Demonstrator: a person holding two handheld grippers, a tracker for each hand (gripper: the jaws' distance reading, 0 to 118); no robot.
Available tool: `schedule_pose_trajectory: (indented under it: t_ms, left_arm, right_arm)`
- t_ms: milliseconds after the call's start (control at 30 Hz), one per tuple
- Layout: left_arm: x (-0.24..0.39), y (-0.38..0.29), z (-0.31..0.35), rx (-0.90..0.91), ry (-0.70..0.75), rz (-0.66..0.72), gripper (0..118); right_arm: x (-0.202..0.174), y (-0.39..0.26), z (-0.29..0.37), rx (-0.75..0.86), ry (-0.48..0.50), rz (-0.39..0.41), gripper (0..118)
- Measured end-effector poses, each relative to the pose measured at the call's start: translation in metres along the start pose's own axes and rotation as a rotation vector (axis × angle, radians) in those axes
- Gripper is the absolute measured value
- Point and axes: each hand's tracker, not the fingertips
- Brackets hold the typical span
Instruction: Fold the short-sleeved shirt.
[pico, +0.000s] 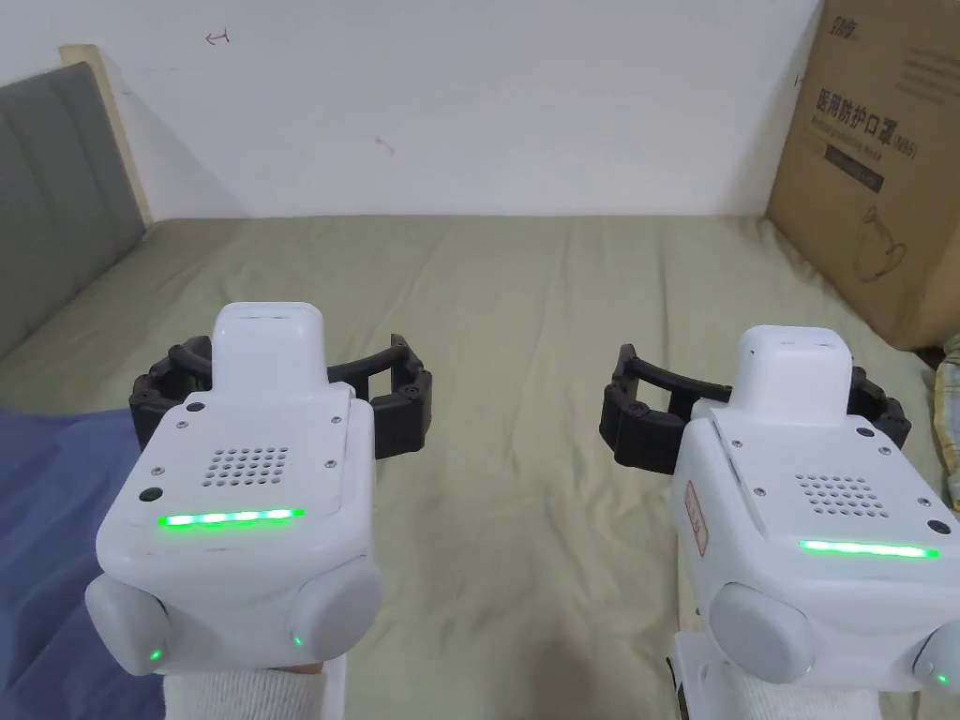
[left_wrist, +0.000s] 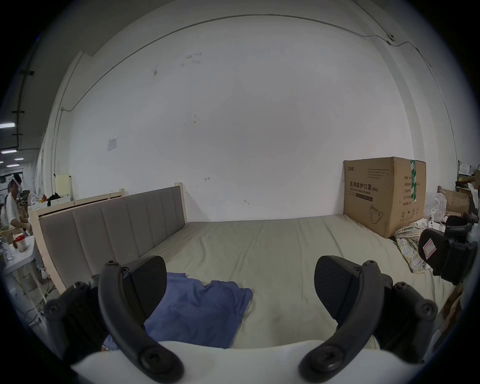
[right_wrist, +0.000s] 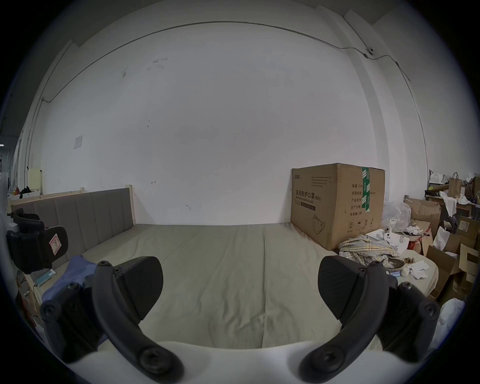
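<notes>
While the blue shirt (pico: 52, 525) lies crumpled at the bed's (pico: 525, 309) left edge, the left gripper (pico: 281, 389) beside it and the right gripper (pico: 755, 408) hover empty, fingers spread, likely ready to reach.

- bed (pico: 525, 309) with an olive-green sheet, kinda wrinkly
- blue shirt (left_wrist: 197, 309) lying at its left edge
- big cardboard box (right_wrist: 335, 205) sitting on the far right corner
- crumpled plaid cloth (right_wrist: 363, 249) right beside the box
</notes>
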Motion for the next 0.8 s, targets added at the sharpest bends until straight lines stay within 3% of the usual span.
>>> schedule_pose_trajectory:
  t_ms: [700,800]
  left_arm:
    - [-0.0014,0.0009,-0.0009,-0.007,0.008,-0.003,115]
    - [-0.0017,0.0020,-0.0008,-0.006,0.007,-0.006,115]
  right_arm:
    - [-0.0037,0.0007,0.0011,-0.001,-0.003,0.010,118]
    - [-0.0047,0.0020,0.0023,0.002,-0.005,0.013,111]
